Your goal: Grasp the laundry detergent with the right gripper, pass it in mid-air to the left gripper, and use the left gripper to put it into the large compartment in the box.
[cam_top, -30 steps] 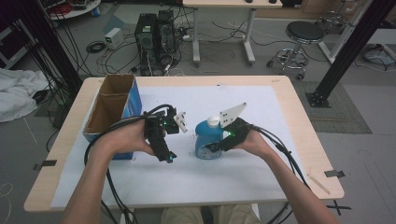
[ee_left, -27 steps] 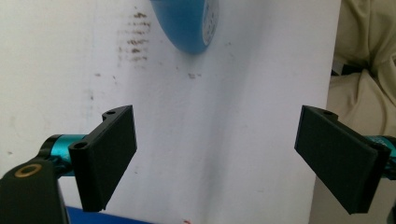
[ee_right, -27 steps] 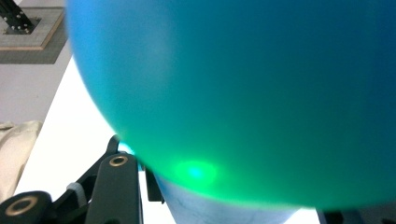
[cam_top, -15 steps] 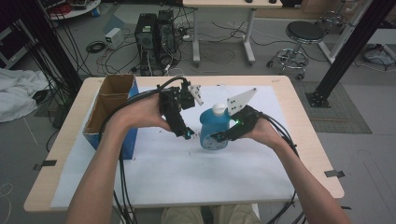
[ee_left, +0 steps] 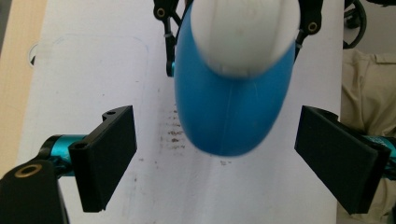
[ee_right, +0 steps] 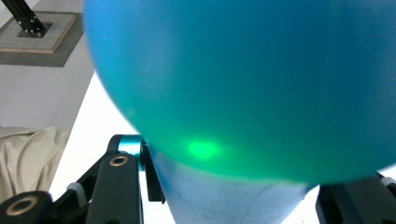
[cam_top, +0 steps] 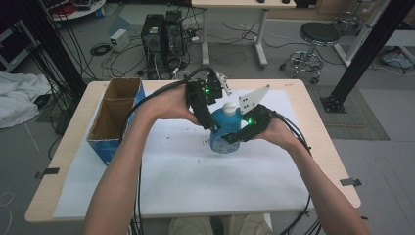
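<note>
Right gripper [cam_top: 230, 138] clamps blue bottle [cam_top: 224, 128] steady (lifted); left gripper [ee_left: 215, 154] open above its white cap [ee_left: 245, 32], likely for unscrewing.

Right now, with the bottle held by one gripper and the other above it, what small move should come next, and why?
Probably lower the left gripper so its open jaws come level with the white cap, then close. The right gripper is shut on the blue bottle, holding it steady, while in the left gripper view the bottle sits between the left jaws, untouched by either one.
</note>
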Demonstrator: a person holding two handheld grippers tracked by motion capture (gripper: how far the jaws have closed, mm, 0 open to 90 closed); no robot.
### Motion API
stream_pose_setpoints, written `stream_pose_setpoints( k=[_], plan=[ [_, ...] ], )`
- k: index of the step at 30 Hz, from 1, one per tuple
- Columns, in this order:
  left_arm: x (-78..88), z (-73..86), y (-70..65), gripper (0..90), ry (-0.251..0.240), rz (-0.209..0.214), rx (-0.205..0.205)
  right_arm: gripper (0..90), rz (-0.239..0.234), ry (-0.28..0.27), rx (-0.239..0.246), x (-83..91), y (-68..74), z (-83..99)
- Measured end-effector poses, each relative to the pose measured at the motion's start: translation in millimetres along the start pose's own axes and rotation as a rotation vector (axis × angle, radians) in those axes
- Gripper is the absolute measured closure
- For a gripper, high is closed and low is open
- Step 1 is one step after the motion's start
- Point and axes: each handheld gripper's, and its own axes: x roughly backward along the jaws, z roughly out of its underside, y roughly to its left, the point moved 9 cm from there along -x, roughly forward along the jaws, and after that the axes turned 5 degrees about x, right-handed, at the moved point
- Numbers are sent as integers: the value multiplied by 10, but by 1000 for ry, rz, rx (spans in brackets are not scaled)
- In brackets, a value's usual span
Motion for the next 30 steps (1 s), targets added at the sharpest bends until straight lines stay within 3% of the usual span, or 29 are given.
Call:
stream_pose_setpoints(
  k=[9, 30],
  plan=[
    [-185, -103, -23, 129, 28, 25, -9, 460, 0, 1, -7, -10, -4, 6],
    [-251, -123, -32, 198, 41, 31, 5, 459, -2, 3, -13, -82, -10, 21]
  ],
)
